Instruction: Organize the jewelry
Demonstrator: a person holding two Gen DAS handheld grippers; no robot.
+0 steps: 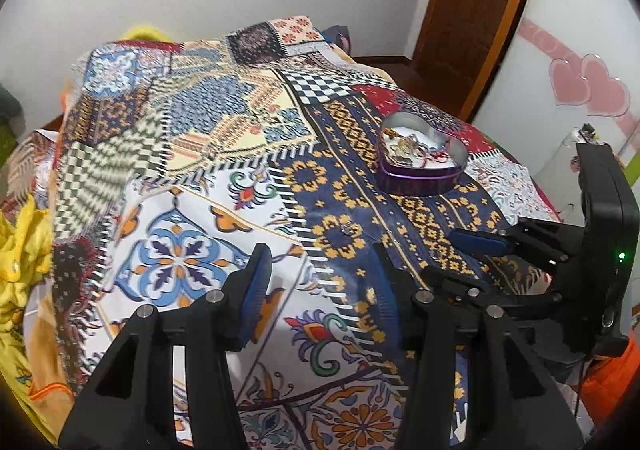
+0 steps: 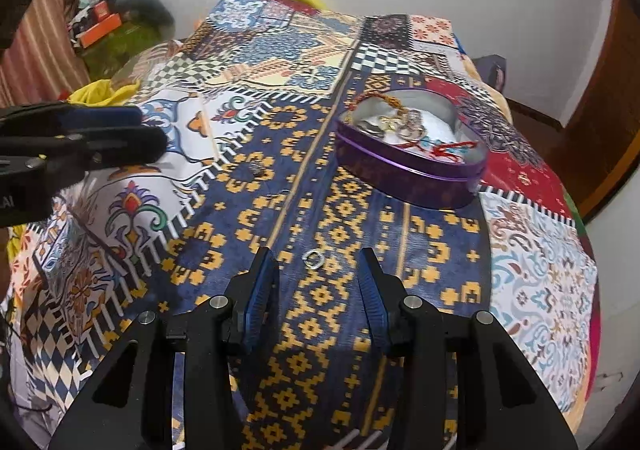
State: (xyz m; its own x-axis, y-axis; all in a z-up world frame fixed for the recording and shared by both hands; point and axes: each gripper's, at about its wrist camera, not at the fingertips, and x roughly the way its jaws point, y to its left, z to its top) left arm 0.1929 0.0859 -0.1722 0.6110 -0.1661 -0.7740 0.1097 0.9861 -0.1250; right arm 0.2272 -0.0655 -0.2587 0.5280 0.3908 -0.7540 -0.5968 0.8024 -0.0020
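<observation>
Both claws stand spread and empty over the patterned bed cover [image 2: 400,234]: right claw [image 2: 318,282] just short of a silver ring [image 2: 314,258], left claw [image 1: 320,286] apart, purple heart-shaped tin [image 2: 408,173] of jewelry farther back.

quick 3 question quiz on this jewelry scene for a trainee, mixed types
1. True or false: the heart-shaped tin is closed with its lid on.
2. What lies on the bedspread just ahead of the right gripper?
A. silver ring B. watch C. comb
3. Fill in: both grippers hold ____.

Key
1. False: it is open, with jewelry inside.
2. A: the silver ring.
3. Nothing: the right gripper and the left gripper are open and empty.
</observation>
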